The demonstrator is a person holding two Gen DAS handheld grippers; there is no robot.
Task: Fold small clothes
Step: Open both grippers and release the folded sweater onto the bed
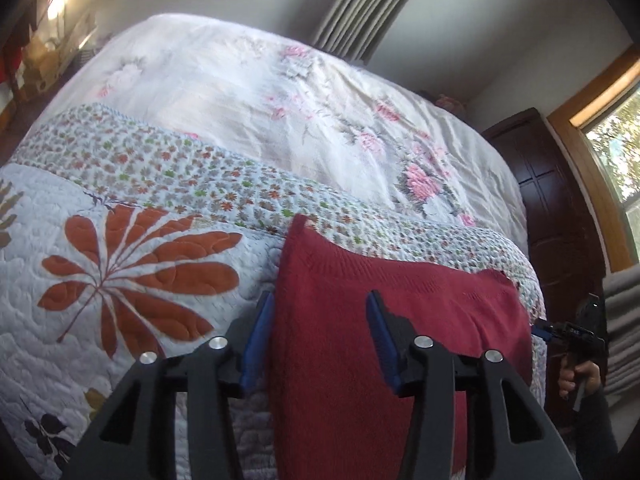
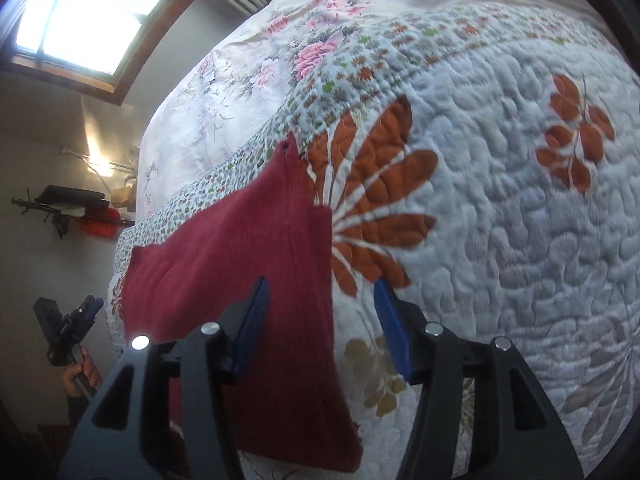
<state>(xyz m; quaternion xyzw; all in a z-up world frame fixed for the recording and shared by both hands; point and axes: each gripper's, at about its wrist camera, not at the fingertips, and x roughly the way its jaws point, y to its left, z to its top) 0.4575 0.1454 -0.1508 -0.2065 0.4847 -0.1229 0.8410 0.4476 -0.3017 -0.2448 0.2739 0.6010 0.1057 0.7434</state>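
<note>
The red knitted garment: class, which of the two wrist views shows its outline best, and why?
The right wrist view: the red knitted garment lies spread on the quilt with most of its outline visible. In the left wrist view, the open left gripper hides its near part and the outline is harder to read.

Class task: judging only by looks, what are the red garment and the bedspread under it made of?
Red garment: probably knitted yarn, matte; fine ribbed rows show. Bedspread: likely quilted cotton, matte; puffy stitched swirls with orange leaf prints show.
</note>
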